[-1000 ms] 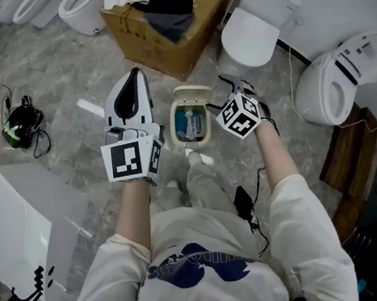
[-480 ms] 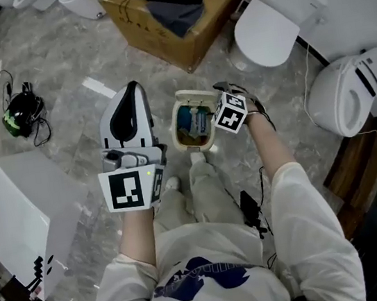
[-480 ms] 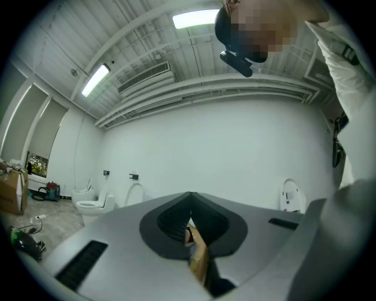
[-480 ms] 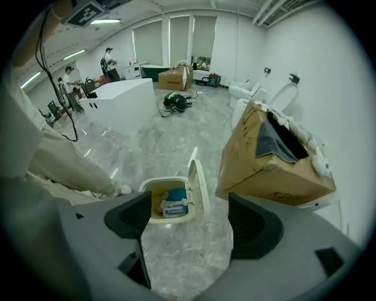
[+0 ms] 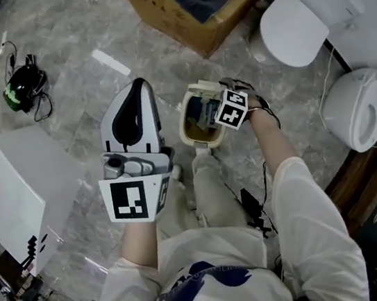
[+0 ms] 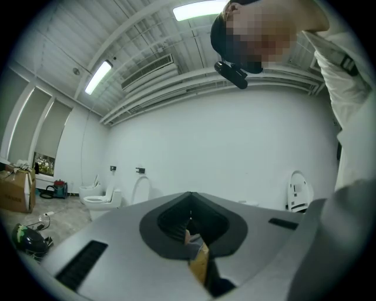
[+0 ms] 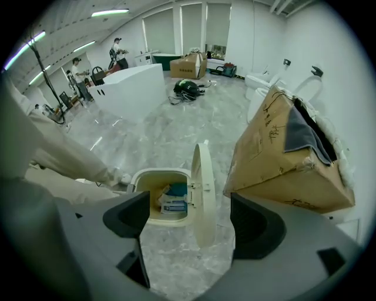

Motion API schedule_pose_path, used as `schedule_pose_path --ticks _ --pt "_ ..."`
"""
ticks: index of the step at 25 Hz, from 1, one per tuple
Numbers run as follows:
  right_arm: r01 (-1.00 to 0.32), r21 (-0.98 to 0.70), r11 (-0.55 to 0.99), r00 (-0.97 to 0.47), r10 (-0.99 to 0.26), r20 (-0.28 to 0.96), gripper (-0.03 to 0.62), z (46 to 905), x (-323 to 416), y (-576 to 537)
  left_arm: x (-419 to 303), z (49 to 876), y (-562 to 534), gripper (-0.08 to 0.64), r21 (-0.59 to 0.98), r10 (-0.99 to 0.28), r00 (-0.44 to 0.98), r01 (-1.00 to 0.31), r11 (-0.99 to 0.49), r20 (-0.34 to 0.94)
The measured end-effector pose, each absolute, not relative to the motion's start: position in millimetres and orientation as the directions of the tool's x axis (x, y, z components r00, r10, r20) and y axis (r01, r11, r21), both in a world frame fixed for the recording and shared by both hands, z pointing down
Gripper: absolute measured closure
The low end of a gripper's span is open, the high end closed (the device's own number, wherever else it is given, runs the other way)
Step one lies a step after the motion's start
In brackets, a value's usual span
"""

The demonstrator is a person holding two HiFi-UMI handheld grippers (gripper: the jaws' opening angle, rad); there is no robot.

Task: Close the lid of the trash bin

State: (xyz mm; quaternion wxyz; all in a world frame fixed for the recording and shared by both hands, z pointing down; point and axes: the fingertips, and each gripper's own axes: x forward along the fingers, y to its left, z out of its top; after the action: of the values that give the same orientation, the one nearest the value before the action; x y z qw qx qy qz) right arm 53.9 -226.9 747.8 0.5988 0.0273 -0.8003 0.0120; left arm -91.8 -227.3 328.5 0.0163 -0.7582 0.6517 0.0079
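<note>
**A:** What can go wrong from here?

**B:** Mostly the push. The lid [image 7: 202, 194] stands upright on its hinge at the far side of the trash bin [image 7: 141, 176]. It shows nearly edge-on to the right tongs [image 7: 191, 220]. A jaw that meets that thin edge instead of the broad back face could skid off. I also judge the bin to be light, so a sideways shove might slide or tip it on the floor [image 7: 176, 117] rather than swing the lid down.

**A:** Anything in the way of the lid itself?

**B:** Possibly. Blue and white packets [image 7: 173, 203] lie inside. I can't tell whether they reach the rim, but if they do, the lid could rest on them and not seat. The cardboard box [image 7: 276, 159] stands close behind, so there isn't much room to come in from the back.

**A:** Where is the lid relative to the tongs?

**B:** The jaws of the right tongs are spread apart and hold nothing. The lid is ahead of them and lines up with the gap, a little toward the right jaw. The bin's mouth is ahead of the left jaw. In the head view, these tongs are just beside the bin's right rim.

**A:** And the left?

**B:** The left tongs [image 5: 137, 87] have their jaws together on nothing and are raised. They are beside the bin and well clear of the lid.
</note>
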Motion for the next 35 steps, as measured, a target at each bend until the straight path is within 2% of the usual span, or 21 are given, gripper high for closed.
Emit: schedule_pose_path --ticks 10,28,35 --pt "-0.045 -0.078 0.996 -0.261 0.063 0.963 0.158 772 48 -223 -99 356 -240 0.561 -0.009 -0.992 0.129 -0.992 -0.129 0.004" --pt "-0.049 -0.056 0.997 -0.344 0.036 0.938 0.163 778 47 -158 -82 407 -254 0.560 0.021 -0.981 0.188 -0.982 -0.187 0.048" --pt "-0.017 -0.070 0.997 -0.335 0.061 0.940 0.164 792 46 -114 -84 432 -245 0.561 0.043 -0.978 0.196 -0.980 -0.193 0.073"
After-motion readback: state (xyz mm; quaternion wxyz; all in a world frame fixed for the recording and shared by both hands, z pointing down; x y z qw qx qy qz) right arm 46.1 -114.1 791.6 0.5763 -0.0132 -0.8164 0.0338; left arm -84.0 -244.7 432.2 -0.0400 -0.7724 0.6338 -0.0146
